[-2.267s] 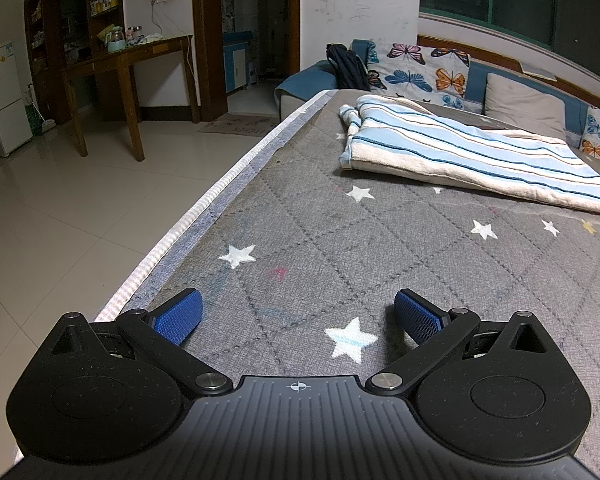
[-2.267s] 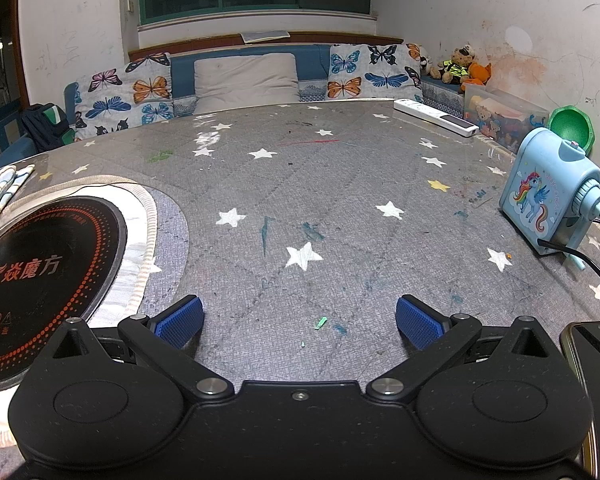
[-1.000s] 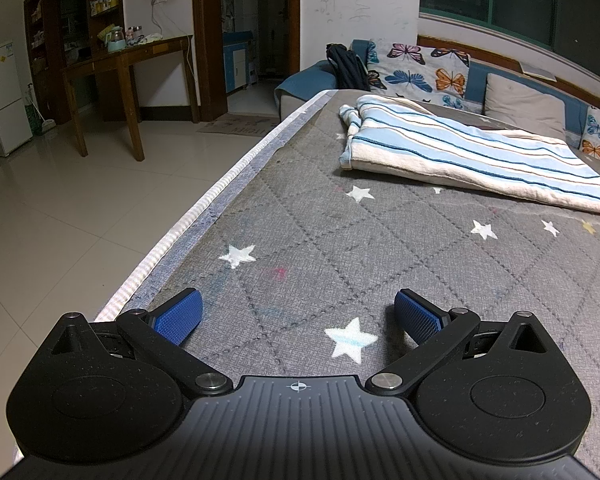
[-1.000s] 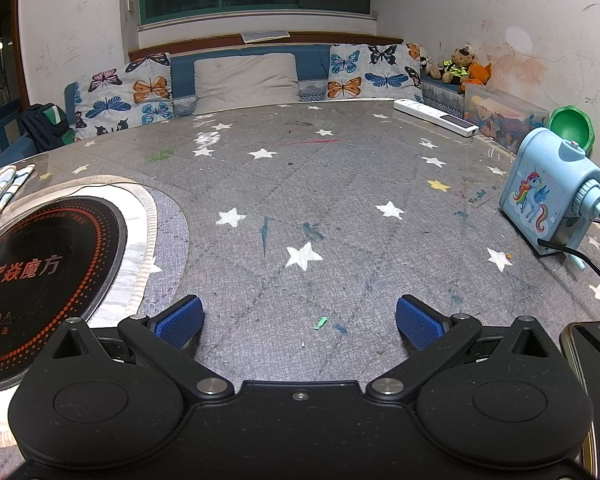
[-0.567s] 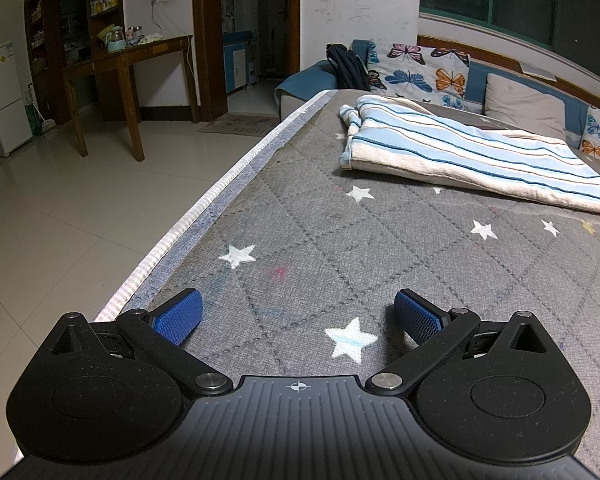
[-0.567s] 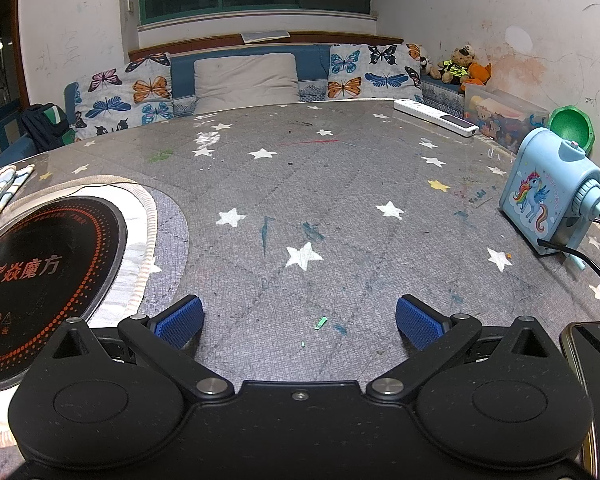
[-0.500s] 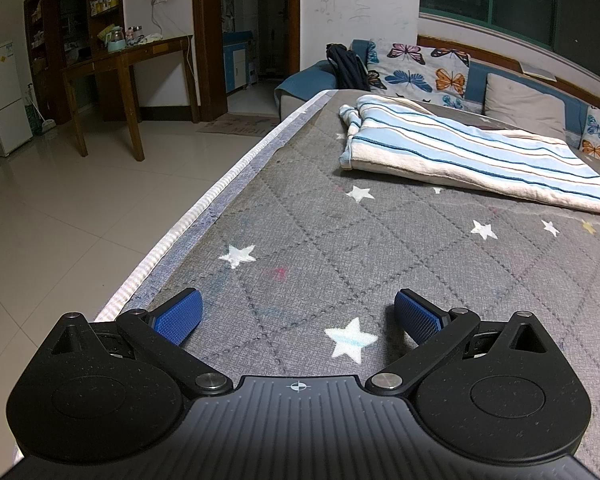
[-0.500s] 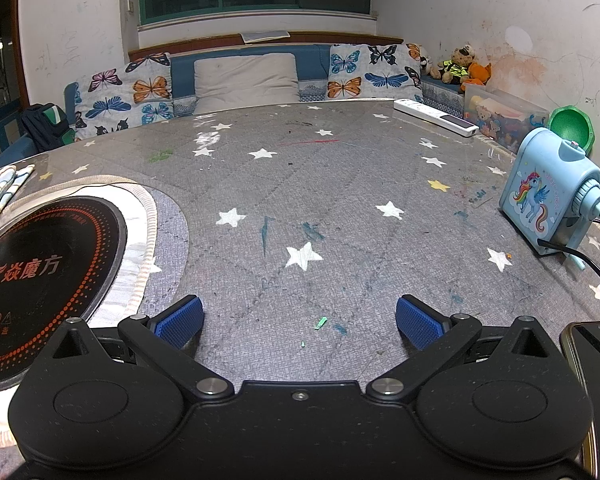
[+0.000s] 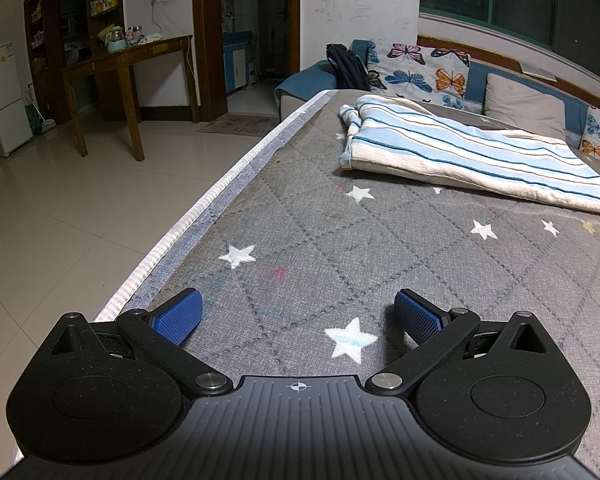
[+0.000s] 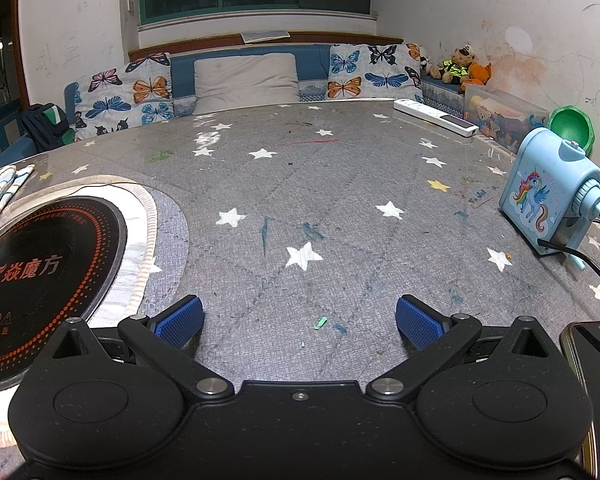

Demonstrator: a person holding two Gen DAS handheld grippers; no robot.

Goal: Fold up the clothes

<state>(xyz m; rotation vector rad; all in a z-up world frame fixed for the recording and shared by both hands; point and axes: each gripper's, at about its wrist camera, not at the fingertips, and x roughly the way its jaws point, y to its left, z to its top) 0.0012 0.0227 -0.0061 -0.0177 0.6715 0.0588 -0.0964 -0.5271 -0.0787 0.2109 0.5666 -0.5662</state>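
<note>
Folding has not begun, as far as I can judge: the striped garment (image 9: pixel 472 152) lies rumpled in the upper right of the left wrist frame, well apart from my left gripper (image 9: pixel 298 314), whose jaws are spread with nothing between them. My right gripper (image 10: pixel 300 320) is likewise spread and empty; only a corner of the cloth shows at its left edge. The table edge (image 9: pixel 204 208) runs close along the left, while open grey tabletop (image 10: pixel 320 184) ahead gives room.

A home living room: butterfly cushions (image 10: pixel 120 98), stuffed toys (image 10: pixel 458 65), fridge (image 9: pixel 2 96), wooden table (image 9: pixel 128 60).
</note>
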